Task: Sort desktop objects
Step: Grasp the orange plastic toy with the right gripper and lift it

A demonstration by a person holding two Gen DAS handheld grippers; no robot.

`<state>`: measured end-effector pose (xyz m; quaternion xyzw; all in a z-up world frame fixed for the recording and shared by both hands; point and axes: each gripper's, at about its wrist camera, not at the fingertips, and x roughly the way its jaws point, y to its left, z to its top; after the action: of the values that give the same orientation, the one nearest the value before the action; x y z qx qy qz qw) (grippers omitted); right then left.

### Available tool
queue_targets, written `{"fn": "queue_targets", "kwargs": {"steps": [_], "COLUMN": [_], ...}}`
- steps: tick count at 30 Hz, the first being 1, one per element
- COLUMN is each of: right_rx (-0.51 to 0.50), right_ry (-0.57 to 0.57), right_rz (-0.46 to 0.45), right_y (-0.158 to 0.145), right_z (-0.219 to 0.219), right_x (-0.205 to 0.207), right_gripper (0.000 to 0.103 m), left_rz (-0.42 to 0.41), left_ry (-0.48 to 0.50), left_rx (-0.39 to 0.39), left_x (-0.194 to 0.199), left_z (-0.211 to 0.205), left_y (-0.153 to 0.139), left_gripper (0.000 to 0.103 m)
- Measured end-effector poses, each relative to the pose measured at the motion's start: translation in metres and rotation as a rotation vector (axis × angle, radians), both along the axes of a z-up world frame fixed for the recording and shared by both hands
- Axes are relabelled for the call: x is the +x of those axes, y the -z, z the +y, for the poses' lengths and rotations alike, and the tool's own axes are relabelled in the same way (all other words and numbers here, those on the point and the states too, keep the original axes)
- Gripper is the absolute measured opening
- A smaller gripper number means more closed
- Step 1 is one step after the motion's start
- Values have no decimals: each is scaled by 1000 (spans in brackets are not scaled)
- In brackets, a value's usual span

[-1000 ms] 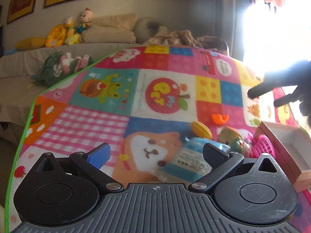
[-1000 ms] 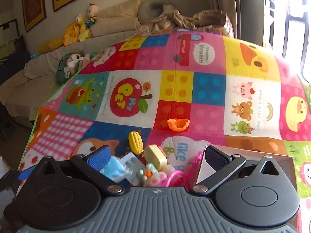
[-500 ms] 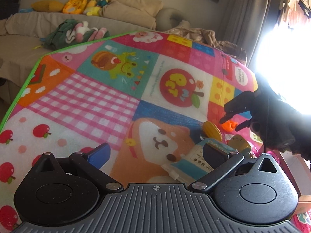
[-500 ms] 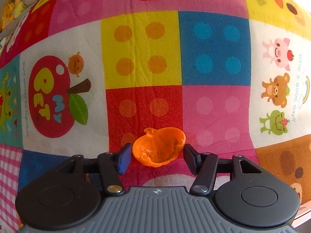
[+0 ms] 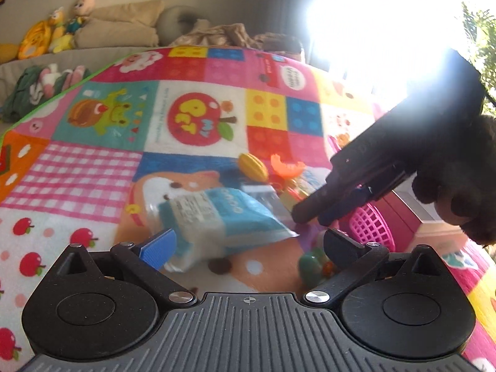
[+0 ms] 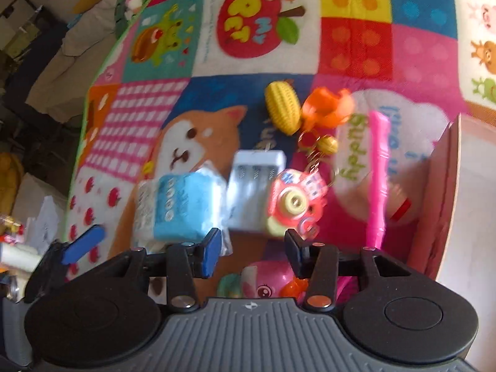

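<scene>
Left to right across the patchwork mat point(image 6: 356, 46): the left tool point(image 5: 248, 241) is held wide and empty, low over the blue pack point(image 5: 223, 217), presumably as its next pick. The unsorted heap, comprising yellow corn toy point(image 6: 283, 110), orange pumpkin piece point(image 6: 327, 108) and pink camera keychain point(image 6: 294, 201), is gathered beside the brown box point(image 6: 443, 186). The right tool point(image 6: 252, 251) is closing, narrowed, with nothing gripped.

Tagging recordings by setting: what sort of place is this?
Probably a home living room or playroom: a children's play mat spread with toys, a sofa with cushions and plush toys, framed pictures on the wall.
</scene>
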<state>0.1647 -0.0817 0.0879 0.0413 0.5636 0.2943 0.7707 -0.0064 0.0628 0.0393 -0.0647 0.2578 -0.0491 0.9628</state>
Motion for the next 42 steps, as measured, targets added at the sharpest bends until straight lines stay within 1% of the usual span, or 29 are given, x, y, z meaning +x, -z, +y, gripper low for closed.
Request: {"fn": "queue_targets", "kwargs": {"steps": [1,2,3,4,6,7,8,9,10,13,16,17,18,19,20,23,25,26,27,29,30,33,35,37,39,41,42], "right_rx": [29,47,53,46,1,-27,-60,-88,-100,-88,-46,-44,-63,-96,-138,-226,-250,-253,-248,-235,-224,-164,-151,-145,-133,-119,-111], "right_ry": [-21,-38,-50,-55,-41,-24,-1,20,38,90,131,148,164,176,193,229,242,234,230,221,214,161,120,102,118,141,164], "right_rz": [0,-22,-67,-131,-307,-387,-451,-487,-494,-457,-395,-360,-344,-335,-329,-271,-230,-205,-187,-188,-199,-257,-304,-331,-349,-344,-328], "right_y": [-4,-10,-18,-25,-41,-48,-52,-55,-54,-56,-54,-47,-40,-31,-21,8,22,26,29,27,20,-5,-20,-31,-38,-41,-40], "right_z": [-2,-4,-7,-11,-25,-33,-39,-44,-48,-55,-48,-40,-32,-22,-13,7,12,14,15,13,11,-1,-9,-17,-24,-27,-28], "right_x": [-13,-27,-40,-53,-82,-93,-100,-103,-99,-78,-40,-20,-2,16,34,79,95,99,99,92,83,47,22,5,-1,4,12], "right_gripper": [45,46,48,50,64,66,69,72,72,72,73,79,86,87,87,86,69,53,40,25,23,22,22,22,22,23,37], "left_rz": [14,29,47,63,66,73,78,81,81,75,58,50,47,51,55,66,70,72,74,73,70,71,82,85,72,66,66], "left_ry": [24,47,72,99,152,170,177,181,179,135,47,11,-32,-64,-87,-114,-103,-96,-88,-73,-65,-42,-13,19,38,30,23], "left_rx": [7,13,19,26,30,33,40,53,70,138,230,259,283,287,273,174,96,59,28,-16,-26,-19,-25,-28,-15,-5,-6], "left_x": [-3,-6,-8,-11,-16,-16,-15,-14,-13,-11,-9,-8,-6,-4,-3,-5,-8,-10,-11,-15,-17,-21,-24,-27,-29,-29,-28], "left_z": [-5,-10,-16,-23,-35,-41,-46,-51,-55,-61,-56,-52,-45,-37,-28,2,18,24,29,33,32,26,19,11,4,0,0], "left_y": [2,4,6,9,9,10,10,10,10,10,11,12,12,12,11,5,2,2,1,1,2,3,3,1,-4,-7,-9], "left_gripper": [103,103,103,103,103,103,103,103,103,103,103,103,103,103,103,103,103,103,103,103,103,103,103,103,103,103,103]}}
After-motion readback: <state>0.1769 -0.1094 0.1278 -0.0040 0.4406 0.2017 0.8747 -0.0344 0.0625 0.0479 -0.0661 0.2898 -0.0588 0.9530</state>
